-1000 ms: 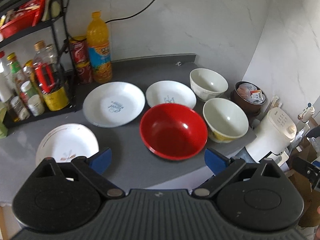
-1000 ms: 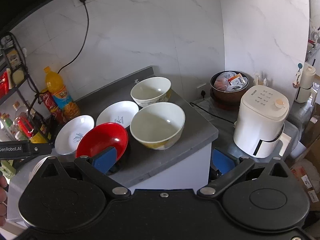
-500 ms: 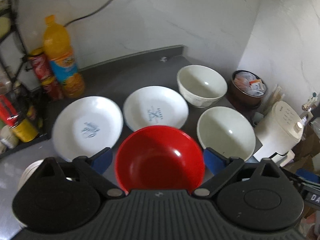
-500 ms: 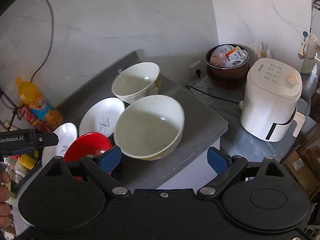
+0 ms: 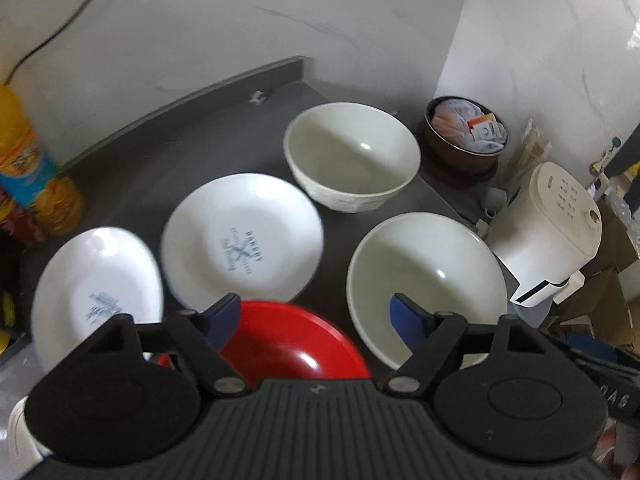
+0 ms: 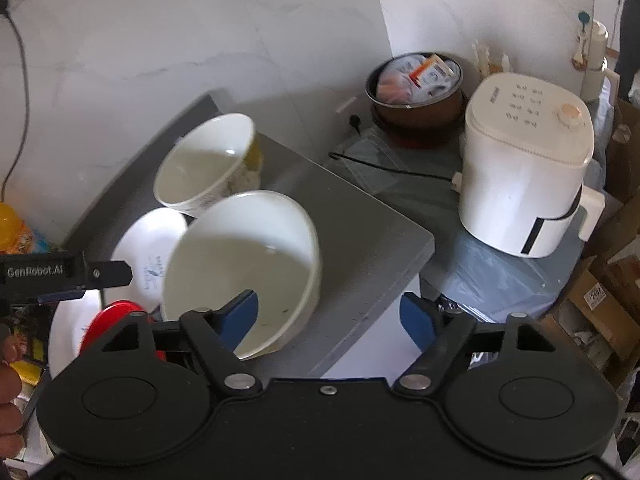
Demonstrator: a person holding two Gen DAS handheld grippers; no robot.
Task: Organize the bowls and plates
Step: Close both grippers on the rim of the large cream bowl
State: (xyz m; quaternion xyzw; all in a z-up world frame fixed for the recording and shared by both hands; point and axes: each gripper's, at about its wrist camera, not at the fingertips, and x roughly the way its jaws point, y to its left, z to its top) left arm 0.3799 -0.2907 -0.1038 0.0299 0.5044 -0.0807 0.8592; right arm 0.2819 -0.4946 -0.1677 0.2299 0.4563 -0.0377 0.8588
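On the grey counter (image 5: 208, 136) stand a red bowl (image 5: 296, 344), a near cream bowl (image 5: 424, 280), a far cream bowl (image 5: 352, 156) and two white plates (image 5: 244, 240) (image 5: 96, 288). My left gripper (image 5: 312, 316) is open just above the red bowl's far rim. My right gripper (image 6: 330, 316) is open, its left finger over the near cream bowl (image 6: 240, 268) and its right finger past the counter's edge. The far cream bowl (image 6: 208, 164), a plate (image 6: 152, 252) and the red bowl (image 6: 116, 316) also show there.
A white air fryer (image 6: 524, 172) and a brown pot of packets (image 6: 416, 92) stand on a lower surface to the right. An orange juice bottle (image 5: 28, 164) stands at the left. The counter edge (image 6: 376, 308) drops off by the near cream bowl.
Both grippers have moved forward and down toward the bowls. The left one now sits over the red bowl, the right one at the near cream bowl. Both stay open.
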